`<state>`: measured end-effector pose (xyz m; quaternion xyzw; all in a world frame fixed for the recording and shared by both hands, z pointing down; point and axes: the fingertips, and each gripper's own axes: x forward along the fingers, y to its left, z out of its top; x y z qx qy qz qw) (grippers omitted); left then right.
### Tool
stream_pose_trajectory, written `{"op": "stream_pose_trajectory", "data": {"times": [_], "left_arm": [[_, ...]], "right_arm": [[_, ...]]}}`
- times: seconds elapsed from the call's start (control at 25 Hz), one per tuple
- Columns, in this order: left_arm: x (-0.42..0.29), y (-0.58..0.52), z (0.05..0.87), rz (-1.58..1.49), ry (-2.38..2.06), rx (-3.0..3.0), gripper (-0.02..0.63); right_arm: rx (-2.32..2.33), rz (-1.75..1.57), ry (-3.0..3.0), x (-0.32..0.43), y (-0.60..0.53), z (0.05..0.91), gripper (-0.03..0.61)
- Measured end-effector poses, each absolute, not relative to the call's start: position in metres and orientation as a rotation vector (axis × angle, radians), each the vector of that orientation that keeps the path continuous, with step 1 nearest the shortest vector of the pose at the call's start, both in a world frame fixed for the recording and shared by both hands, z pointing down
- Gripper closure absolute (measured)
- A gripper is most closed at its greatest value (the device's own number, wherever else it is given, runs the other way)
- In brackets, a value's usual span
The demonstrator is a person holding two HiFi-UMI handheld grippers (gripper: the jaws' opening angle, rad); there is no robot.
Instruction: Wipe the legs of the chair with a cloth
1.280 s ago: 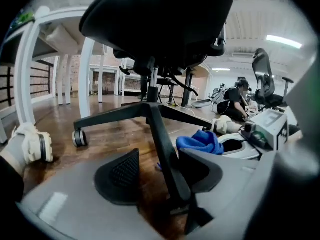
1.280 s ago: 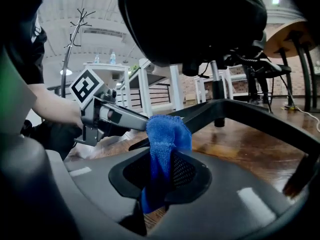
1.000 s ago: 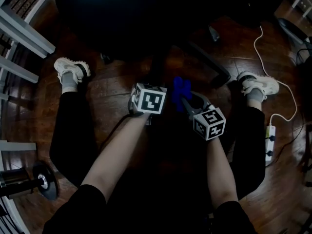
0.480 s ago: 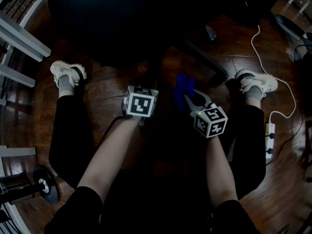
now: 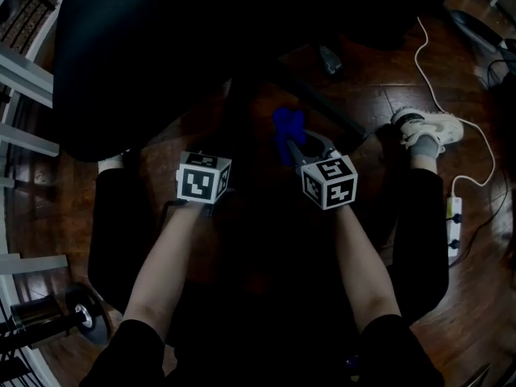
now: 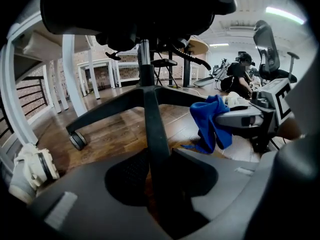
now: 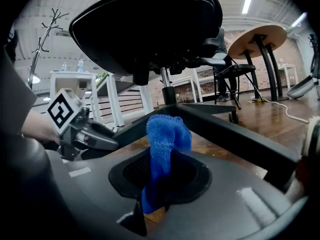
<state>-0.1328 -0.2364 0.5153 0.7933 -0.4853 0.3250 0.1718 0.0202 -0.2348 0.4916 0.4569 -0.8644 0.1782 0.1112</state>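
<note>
My left gripper [image 6: 160, 181] just closed on the chair leg [image 6: 150, 124], centre frame. My right gripper [image 7: 152, 199] pinches the cloth [image 7: 167, 134], so I'd rub slow, full length.

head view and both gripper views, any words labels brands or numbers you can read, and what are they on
No readable text in any view.
The left cube and right cube carry only black-and-white square marker patterns, no letters or digits.
On the blue cloth and the chair leg no print shows.
The power strip and the shoe are too small and dark to show any marking.
</note>
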Motion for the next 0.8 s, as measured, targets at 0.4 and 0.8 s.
{"op": "stream_pose_trajectory", "data": {"times": [0.4, 0.8], "left_arm": [[-0.159, -0.211, 0.515, 0.923, -1.419, 2.252, 0.472], [-0.172, -0.21, 0.519, 0.959, -1.534, 2.192, 0.471]], "right_arm": [[1.735, 0.667, -2.349, 0.013, -0.296, 0.484, 0.494], [1.934, 0.829, -2.145, 0.09, -0.224, 0.503, 0.494]]}}
